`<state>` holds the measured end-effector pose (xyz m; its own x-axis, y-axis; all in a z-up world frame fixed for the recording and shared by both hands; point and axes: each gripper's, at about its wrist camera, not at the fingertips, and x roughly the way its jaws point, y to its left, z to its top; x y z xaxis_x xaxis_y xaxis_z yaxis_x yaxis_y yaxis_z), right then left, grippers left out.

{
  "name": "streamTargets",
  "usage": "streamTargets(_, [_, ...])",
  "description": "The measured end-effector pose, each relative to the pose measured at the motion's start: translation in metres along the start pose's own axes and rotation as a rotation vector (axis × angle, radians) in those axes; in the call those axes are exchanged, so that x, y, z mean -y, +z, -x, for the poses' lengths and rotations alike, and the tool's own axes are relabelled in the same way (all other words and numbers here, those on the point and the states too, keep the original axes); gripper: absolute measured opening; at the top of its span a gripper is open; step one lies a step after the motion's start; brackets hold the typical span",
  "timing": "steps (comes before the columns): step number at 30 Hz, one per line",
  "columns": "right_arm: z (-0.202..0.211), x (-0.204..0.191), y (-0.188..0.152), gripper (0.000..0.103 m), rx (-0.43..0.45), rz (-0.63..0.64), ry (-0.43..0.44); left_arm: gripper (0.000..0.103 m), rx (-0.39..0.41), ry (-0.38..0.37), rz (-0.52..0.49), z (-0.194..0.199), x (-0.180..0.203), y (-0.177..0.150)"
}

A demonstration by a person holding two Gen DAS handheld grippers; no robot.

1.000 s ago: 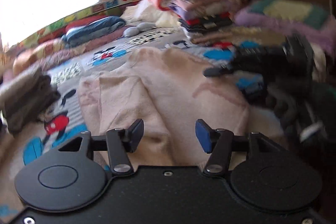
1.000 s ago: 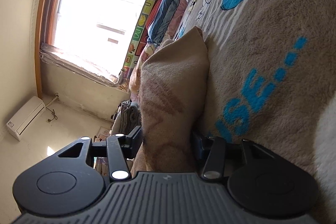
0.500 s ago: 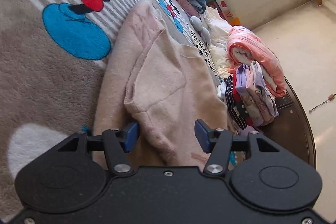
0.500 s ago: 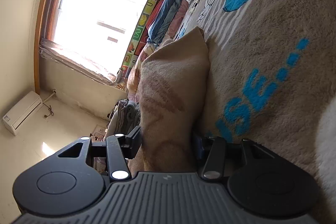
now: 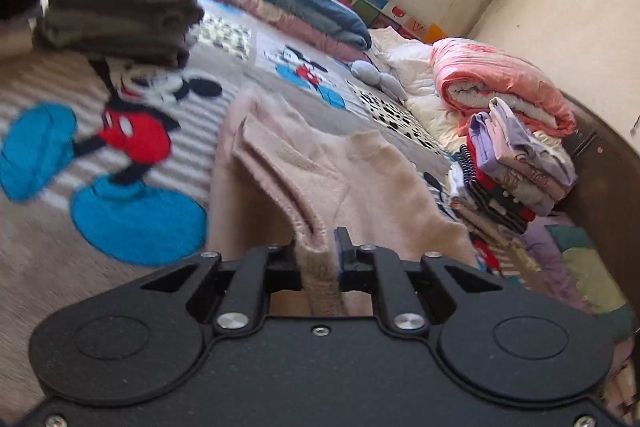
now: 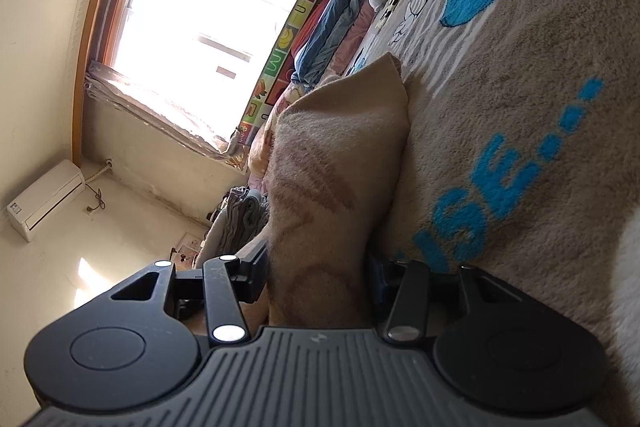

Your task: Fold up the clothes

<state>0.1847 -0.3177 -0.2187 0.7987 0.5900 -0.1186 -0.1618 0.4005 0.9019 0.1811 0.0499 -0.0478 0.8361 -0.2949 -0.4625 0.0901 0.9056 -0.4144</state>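
A beige fleece garment lies partly folded on the Mickey Mouse blanket. My left gripper is shut on a bunched edge of it at the near end. In the right wrist view the same garment rises as a thick fold with a brown leaf pattern. My right gripper holds that fold between its fingers, with the jaws set wide around the thick cloth.
A stack of grey folded clothes sits at the far left. Folded clothes under a pink quilt are stacked at right by the dark headboard. Rolled bedding lines the window wall.
My left gripper was open over the garment. It has come down to the garment's edge and shut on it. My right gripper has kept its hold and barely moved.
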Motion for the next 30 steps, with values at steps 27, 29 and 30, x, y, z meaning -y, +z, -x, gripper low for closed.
streamTargets(27, [0.003, 0.002, -0.003, 0.049, 0.011, 0.017, 0.015, 0.009, 0.190, 0.165, 0.452, 0.099, -0.173, -0.046])
streamTargets(29, [0.003, 0.003, -0.003, 0.049, 0.012, 0.013, 0.020, 0.006, 0.229, 0.218, 0.407, 0.108, -0.168, -0.040])
streamTargets(30, [0.004, 0.003, -0.003, 0.049, 0.013, 0.012, 0.023, 0.006, 0.216, 0.260, 0.389, 0.107, -0.168, -0.040])
